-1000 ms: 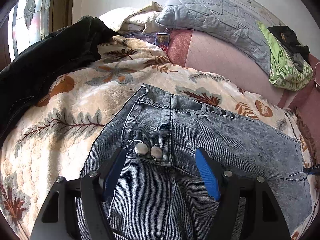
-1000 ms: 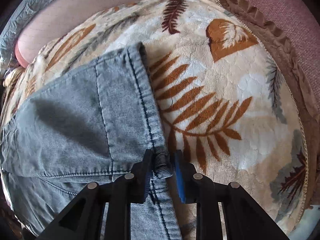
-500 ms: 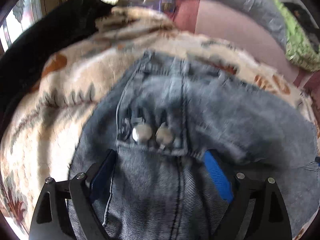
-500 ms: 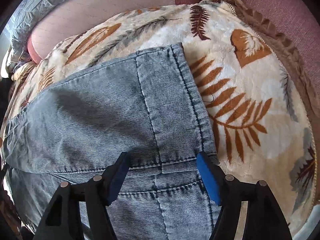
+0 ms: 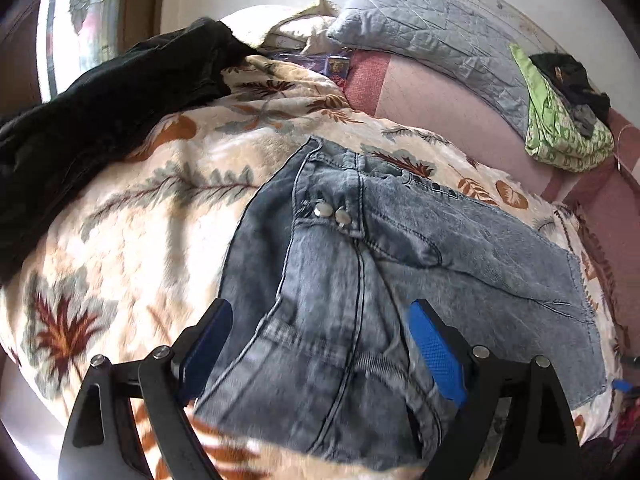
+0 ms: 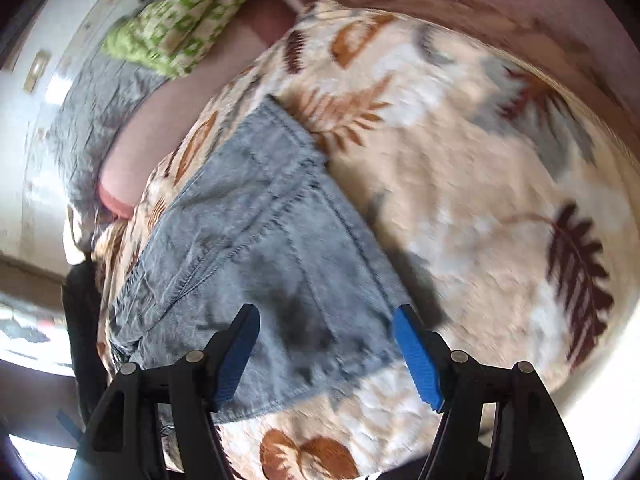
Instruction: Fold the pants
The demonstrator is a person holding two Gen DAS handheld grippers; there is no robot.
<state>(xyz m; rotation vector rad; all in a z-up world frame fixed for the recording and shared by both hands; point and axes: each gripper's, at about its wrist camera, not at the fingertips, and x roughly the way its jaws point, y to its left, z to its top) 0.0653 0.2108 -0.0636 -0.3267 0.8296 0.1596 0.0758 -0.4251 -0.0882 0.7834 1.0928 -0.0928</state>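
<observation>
- Two grippers hang above the folded jeans (image 5: 420,264), which lie flat on a leaf-print blanket (image 5: 132,216) spread over the bed.
- The left gripper (image 5: 320,344) has its blue-padded fingers (image 5: 436,356) spread wide, one on each side of the upper part of the jeans, with nothing between them.
- The right gripper (image 6: 326,350) is likewise wide apart and holds nothing; it sits above the near edge of the denim.
- Only the left wrist view shows the waistband with its two metal buttons (image 5: 332,213), a dark garment (image 5: 100,120) heaped on the blanket to the left, a grey quilted pillow (image 5: 432,36) at the back, and a window (image 5: 76,28).
- Only the right wrist view shows the hem end (image 6: 288,136) of the jeans and the wide stretch of blanket to its right; this view is blurred.
- Both views show a green patterned cloth (image 5: 560,136) lying on the pink sheet (image 5: 440,96) beyond the blanket.
</observation>
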